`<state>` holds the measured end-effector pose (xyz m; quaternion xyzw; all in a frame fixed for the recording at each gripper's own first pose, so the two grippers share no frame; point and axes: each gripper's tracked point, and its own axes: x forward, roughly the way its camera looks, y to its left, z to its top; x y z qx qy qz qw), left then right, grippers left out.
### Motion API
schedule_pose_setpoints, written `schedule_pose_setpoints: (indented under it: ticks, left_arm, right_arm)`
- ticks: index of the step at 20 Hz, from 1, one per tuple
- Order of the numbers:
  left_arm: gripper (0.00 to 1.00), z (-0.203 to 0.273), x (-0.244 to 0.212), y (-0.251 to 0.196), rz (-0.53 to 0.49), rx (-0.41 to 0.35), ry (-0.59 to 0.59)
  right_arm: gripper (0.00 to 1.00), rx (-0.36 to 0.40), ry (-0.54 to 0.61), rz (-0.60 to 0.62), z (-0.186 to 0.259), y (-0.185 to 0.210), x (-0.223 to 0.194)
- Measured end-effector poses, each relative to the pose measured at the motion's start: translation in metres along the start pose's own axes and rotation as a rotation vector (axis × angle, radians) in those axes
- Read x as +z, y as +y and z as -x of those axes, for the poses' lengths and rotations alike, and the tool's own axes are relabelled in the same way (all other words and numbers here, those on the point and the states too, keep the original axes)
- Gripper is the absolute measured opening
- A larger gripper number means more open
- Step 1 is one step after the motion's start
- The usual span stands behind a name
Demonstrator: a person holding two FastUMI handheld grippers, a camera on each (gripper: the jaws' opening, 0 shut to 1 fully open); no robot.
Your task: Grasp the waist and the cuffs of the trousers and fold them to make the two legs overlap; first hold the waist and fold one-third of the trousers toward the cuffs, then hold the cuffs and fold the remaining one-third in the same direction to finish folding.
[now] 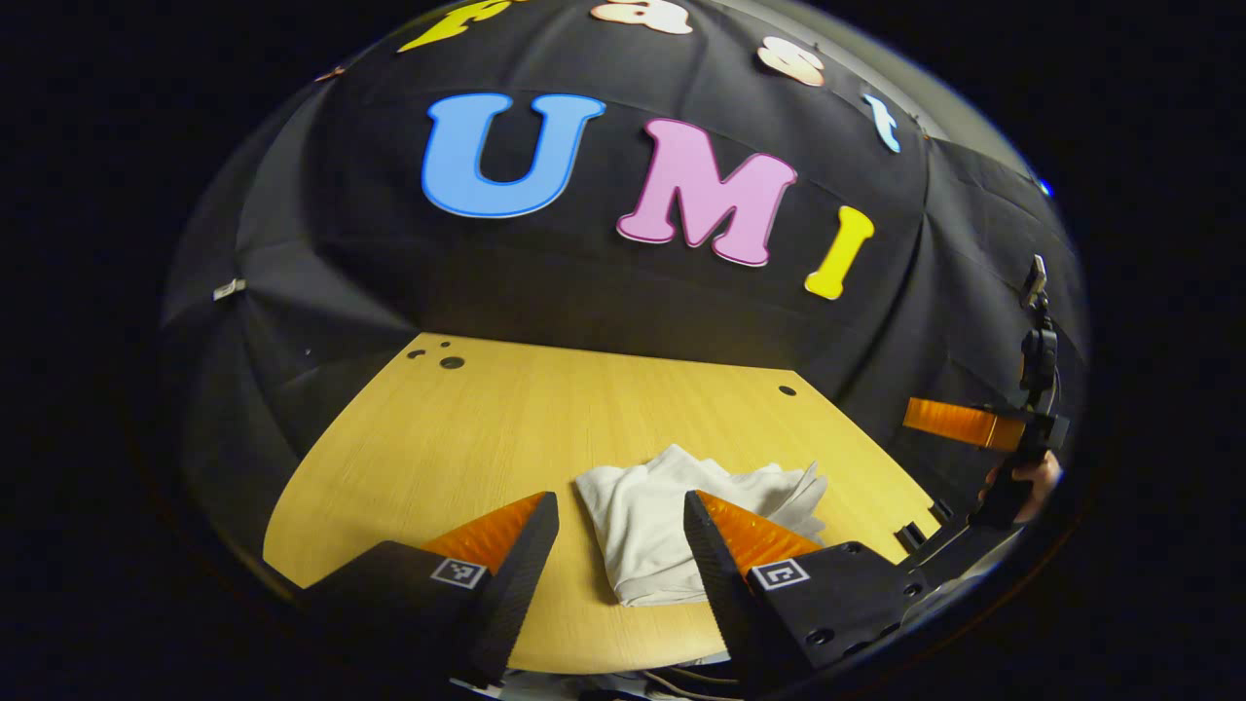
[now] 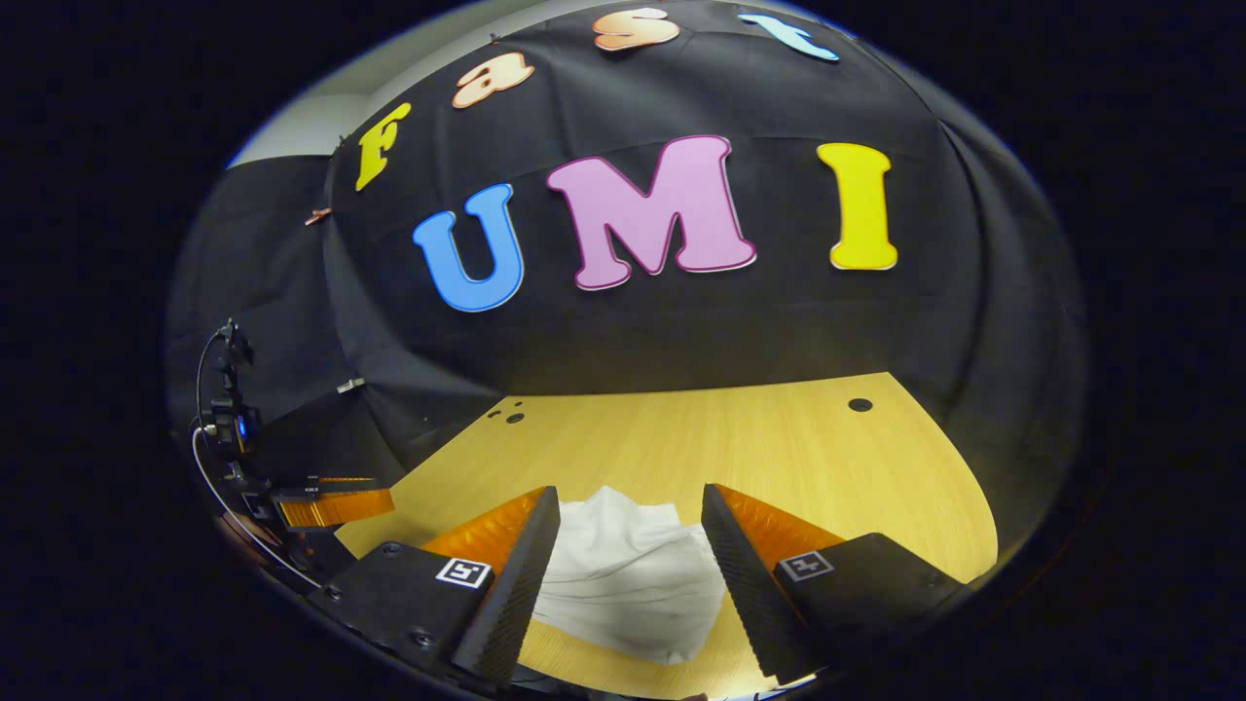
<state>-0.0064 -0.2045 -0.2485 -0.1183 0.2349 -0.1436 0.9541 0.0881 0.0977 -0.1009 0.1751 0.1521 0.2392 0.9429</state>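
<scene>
Both grippers above the folded garment. The white fabric trousers (image 1: 672, 526) lie as a compact, rumpled bundle on the pale yellow wood-grain table (image 1: 506, 419), toward its near edge, roughly midway between the table's left and right sides. In the left gripper view I hold the left gripper (image 1: 621, 545) with its fingers spread wide and nothing between them; the bundle shows through the gap, and the fingers appear to hang above it, not on it. In the right gripper view the right gripper (image 2: 631, 545) stands likewise parted and empty over the same bundle (image 2: 623, 584). The right gripper also shows at the far right of the left gripper view (image 1: 959, 421), well apart from the cloth, with a hand (image 1: 1022, 482) on its handle.

Judged from its short, stacked shape, the garment looks already folded, though I cannot count the layers. The far right edge of the bundle is loose and ruffled, with separate flaps fanned out.

Risks from here, as I judge them:
- Lowering either open gripper could catch a flap and peel the top layer back.
- A sideways withdrawal close to the cloth could drag the bundle toward the near table edge, where little bare wood remains.
- Pinching only one layer to tidy the ruffled edge would lift it alone and undo the stack.
</scene>
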Motion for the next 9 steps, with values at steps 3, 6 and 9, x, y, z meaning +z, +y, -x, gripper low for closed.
schedule_pose_setpoints:
  ticks: [3, 6, 9]
  left_arm:
    - [0.87, 0.021, -0.006, 0.019, 0.037, 0.066, 0.007]
    - [0.87, 0.037, -0.017, 0.035, 0.053, 0.106, 0.008]
    - [0.87, 0.050, -0.022, 0.048, 0.050, 0.127, 0.020]
  right_arm:
    - [0.92, 0.073, 0.070, 0.005, -0.011, 0.026, -0.019]
    - [0.95, 0.103, 0.107, -0.008, -0.022, 0.039, -0.022]
    - [0.98, 0.099, 0.119, -0.004, -0.032, 0.044, -0.022]
